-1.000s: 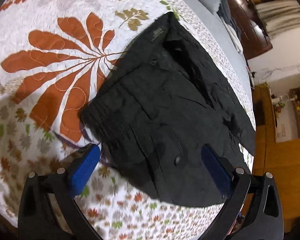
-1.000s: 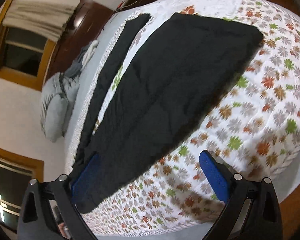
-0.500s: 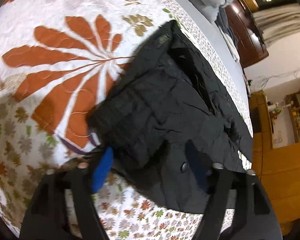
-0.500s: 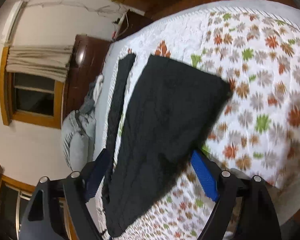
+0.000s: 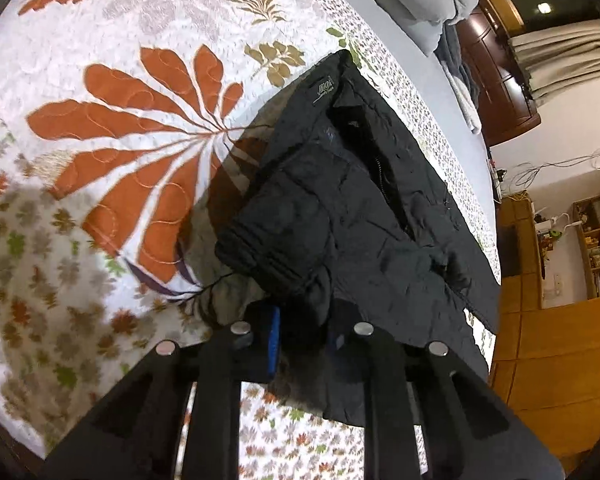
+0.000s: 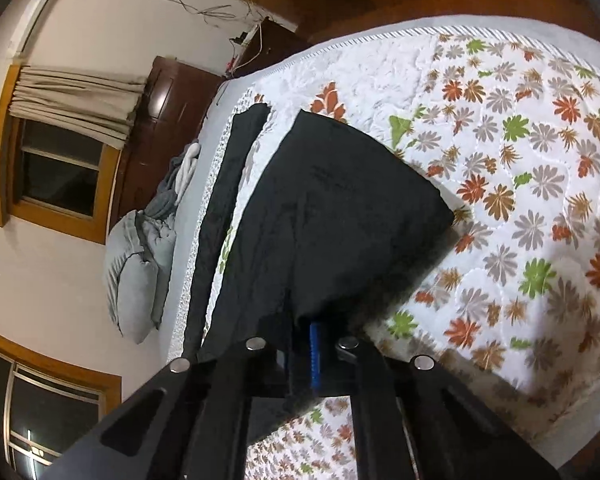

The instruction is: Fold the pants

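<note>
Pants (image 5: 340, 208) lying black on flowered bed quilt (image 5: 112, 128).
Left tool (image 5: 300, 340) pinching waistband at 6 o'clock; right tool (image 6: 304, 356) clenching leg cloth at 6 o'clock.

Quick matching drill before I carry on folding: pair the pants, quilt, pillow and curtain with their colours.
Things:
1. pants
2. quilt
3. pillow
4. curtain

Colours:
a. grey
b. white with a floral print
c. beige
d. black

Pairs: 1-d, 2-b, 3-a, 4-c
</note>
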Action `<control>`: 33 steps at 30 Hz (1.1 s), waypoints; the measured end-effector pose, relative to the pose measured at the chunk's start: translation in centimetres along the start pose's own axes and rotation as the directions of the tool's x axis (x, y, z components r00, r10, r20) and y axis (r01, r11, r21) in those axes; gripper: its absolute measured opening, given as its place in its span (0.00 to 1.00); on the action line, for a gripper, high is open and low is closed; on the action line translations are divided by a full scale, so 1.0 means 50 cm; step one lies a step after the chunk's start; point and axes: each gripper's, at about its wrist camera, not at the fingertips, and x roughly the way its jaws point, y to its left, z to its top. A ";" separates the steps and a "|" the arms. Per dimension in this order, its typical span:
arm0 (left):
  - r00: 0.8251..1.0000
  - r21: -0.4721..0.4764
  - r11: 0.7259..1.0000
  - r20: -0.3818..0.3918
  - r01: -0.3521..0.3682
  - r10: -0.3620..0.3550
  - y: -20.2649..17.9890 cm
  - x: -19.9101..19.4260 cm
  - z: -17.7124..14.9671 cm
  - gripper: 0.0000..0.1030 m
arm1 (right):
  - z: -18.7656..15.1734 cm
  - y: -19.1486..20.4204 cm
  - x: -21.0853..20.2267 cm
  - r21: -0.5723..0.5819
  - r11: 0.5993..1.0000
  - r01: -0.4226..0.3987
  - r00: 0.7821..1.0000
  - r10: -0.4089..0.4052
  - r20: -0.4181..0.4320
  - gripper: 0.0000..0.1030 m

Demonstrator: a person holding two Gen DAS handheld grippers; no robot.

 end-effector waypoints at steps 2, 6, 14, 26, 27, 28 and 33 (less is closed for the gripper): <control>1.000 -0.022 1.000 -0.014 -0.008 0.007 0.013 -0.019 0.000 0.15 | -0.010 0.023 -0.005 -0.021 1.000 0.001 1.000 -0.001 -0.006 0.05; 1.000 -0.034 0.999 -0.021 -0.019 0.019 0.060 -0.086 -0.008 0.15 | -0.063 0.061 -0.012 -0.079 0.997 0.003 0.999 -0.007 -0.053 0.05; 0.999 -0.124 0.991 0.005 -0.046 0.047 0.241 -0.188 -0.029 0.15 | -0.181 0.058 0.055 -0.124 0.992 0.030 0.980 -0.053 -0.190 0.05; 0.992 0.005 0.995 0.075 -0.099 0.098 0.233 -0.285 -0.036 0.92 | -0.146 0.086 -0.059 -0.244 0.959 0.143 0.975 -0.178 -0.130 0.75; 0.991 0.039 0.995 0.103 -0.089 0.084 0.219 -0.320 -0.027 0.92 | -0.142 0.098 -0.070 -0.267 0.950 0.161 0.974 -0.197 -0.115 0.75; 0.990 0.057 0.995 0.125 -0.078 0.071 0.209 -0.341 -0.017 0.92 | -0.132 0.120 -0.084 -0.303 0.937 0.171 0.972 -0.210 -0.101 0.75; 0.983 0.201 0.979 0.182 -0.023 -0.014 0.091 -0.367 0.098 0.97 | -0.096 0.237 -0.050 -0.364 0.931 0.029 0.978 -0.101 -0.181 0.86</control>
